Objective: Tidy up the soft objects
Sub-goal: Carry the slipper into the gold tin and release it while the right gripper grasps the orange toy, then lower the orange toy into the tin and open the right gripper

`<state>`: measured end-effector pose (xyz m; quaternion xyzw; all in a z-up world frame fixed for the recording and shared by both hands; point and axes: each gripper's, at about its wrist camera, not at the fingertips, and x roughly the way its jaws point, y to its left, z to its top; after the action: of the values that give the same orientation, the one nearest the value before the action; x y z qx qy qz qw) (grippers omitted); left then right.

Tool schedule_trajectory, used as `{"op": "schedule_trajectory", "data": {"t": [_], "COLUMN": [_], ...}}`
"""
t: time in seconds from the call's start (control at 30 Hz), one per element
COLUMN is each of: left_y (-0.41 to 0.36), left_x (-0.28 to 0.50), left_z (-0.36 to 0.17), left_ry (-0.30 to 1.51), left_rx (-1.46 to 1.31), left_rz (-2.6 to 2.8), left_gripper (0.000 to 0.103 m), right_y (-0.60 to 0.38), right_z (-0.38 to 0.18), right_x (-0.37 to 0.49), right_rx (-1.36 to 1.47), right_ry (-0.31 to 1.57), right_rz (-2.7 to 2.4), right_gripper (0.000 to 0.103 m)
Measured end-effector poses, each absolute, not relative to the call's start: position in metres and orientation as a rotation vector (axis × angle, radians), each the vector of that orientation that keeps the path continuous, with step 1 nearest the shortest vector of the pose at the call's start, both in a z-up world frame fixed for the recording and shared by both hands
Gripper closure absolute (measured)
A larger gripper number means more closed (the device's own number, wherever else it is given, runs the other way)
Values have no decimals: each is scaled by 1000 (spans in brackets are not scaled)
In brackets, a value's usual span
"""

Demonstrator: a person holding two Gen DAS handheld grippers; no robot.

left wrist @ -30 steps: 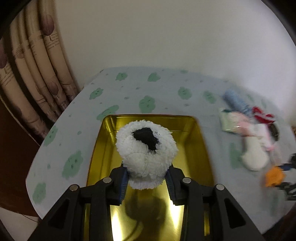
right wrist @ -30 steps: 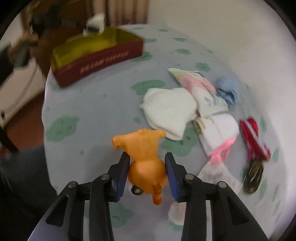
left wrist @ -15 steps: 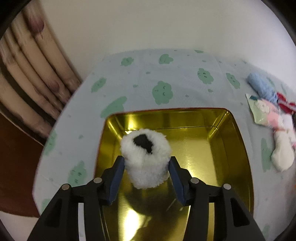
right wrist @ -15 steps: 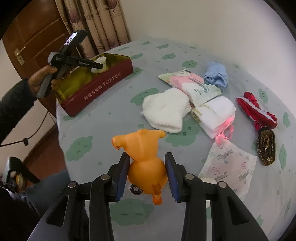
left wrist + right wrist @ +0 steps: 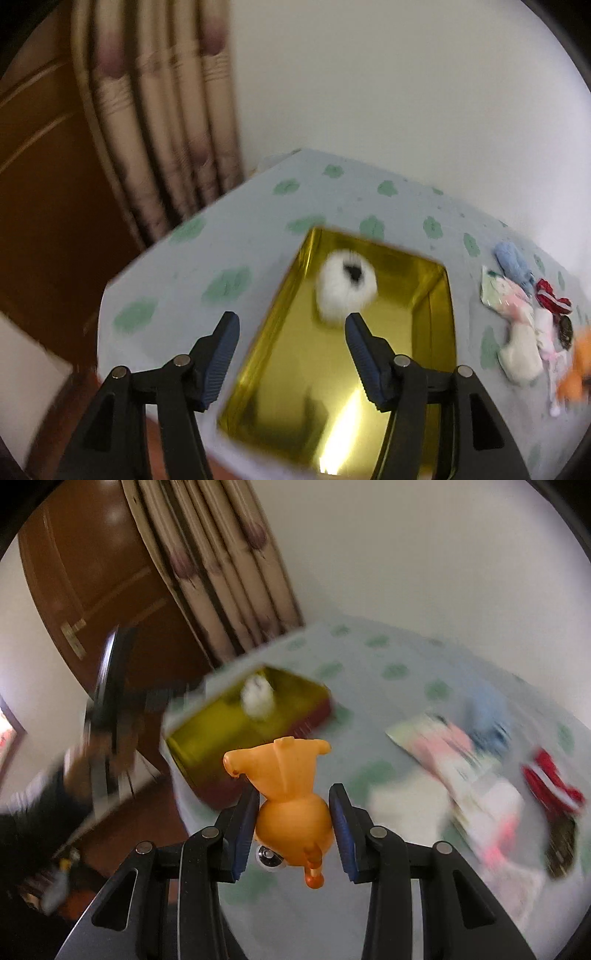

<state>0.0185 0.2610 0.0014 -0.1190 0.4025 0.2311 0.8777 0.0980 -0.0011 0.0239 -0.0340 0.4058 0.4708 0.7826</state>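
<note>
A fluffy white plush (image 5: 346, 287) lies in the gold tin (image 5: 436, 332) as the left tongs (image 5: 291, 339) gape wide and empty above it; the right tongs (image 5: 293, 814) clamp an orange toy (image 5: 288, 786) over the worktop (image 5: 388, 672), where socks and pouches (image 5: 469, 775) remain unsorted.

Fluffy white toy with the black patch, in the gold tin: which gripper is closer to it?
Left. The left gripper, open, hovers just before the fluffy white toy; the right gripper holds the orange rubber toy farther off.
</note>
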Motion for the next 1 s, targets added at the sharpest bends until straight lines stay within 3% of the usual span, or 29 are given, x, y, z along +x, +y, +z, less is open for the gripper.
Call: {"op": "schedule_trajectory", "data": {"t": [0.3,0.87,0.93,1.0], "left_y": [213,213,214,214], "left_x": [-67,-68,-68,-67], "left_z": [-20,-16,-16,-16], "left_ry": [782,733,732,737], "left_rx": [-317,-204,-202,-197], "left_rz": [553,571,576,579], "left_gripper": [42,42,42,42], "right_y": [147,213,214,205], "right_z": [-3,-63,-55,-39], "right_x": [151,178,173,166], "right_rx": [-138,-291,-310,-272], "right_ry": [938,984,928,846], "right_rz": [1018,859,832,813], "right_gripper": [66,61,48,26]}}
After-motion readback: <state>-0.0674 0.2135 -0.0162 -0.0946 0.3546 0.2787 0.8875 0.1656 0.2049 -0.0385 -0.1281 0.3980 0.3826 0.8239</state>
